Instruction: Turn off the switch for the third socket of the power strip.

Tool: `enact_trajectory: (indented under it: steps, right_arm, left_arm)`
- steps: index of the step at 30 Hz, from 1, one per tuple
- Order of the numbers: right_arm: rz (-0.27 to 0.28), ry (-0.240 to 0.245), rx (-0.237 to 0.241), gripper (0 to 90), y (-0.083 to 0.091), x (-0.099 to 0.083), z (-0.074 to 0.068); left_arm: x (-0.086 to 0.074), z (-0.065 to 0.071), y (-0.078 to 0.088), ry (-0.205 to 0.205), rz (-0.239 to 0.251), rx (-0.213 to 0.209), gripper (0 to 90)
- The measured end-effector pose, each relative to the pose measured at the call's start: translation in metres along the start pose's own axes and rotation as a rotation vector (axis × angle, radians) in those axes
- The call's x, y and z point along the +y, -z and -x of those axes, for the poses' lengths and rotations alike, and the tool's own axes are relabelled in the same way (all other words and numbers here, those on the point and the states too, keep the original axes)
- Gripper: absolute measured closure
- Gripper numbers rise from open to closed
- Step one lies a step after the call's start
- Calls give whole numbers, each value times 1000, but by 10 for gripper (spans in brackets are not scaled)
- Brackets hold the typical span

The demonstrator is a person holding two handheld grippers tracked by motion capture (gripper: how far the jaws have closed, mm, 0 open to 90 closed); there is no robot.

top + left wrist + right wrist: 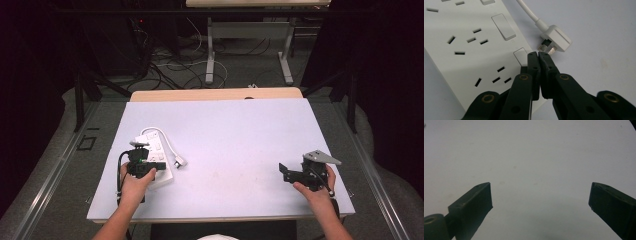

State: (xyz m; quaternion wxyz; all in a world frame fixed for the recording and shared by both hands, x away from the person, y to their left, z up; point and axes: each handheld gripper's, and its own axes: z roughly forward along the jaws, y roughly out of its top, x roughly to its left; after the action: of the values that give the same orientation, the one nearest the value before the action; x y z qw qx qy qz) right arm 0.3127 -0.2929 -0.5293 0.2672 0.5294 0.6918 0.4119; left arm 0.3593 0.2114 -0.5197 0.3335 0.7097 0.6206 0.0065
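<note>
Black jaws of your left gripper (538, 53) are pressed together with nothing between them, their tips resting at the near edge of the white power strip (471, 47), right by one of its rocker switches (520, 55) and just short of the white plug (555, 38) lying beside it on the table (240, 135). Your right gripper (540, 195) stands wide, holding nothing, over bare tabletop well apart from the strip.
</note>
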Motion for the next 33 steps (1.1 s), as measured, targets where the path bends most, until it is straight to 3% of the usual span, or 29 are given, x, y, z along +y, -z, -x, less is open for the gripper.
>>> enact_trajectory:
  steps: [15, 21, 25, 29, 33]
  right_arm:
    - [0, 9, 4, 41, 0, 0, 0]
    - [-2, 8, 4, 41, -1, 0, 0]
    - [-3, 6, 5, 41, -1, 0, 0]
    - [-1, 8, 7, 41, -1, 0, 0]
    - [-3, 7, 8, 41, -1, 0, 0]
  left_arm:
    - [-2, 1, -4, -3, 5, 11, 895]
    - [-1, 1, -4, 6, 3, -4, 898]
    - [-1, -1, -4, 4, 21, 30, 899]
    - [-1, -3, -4, 9, 19, 13, 900]
    - [-2, -2, -4, -6, 21, 30, 900]
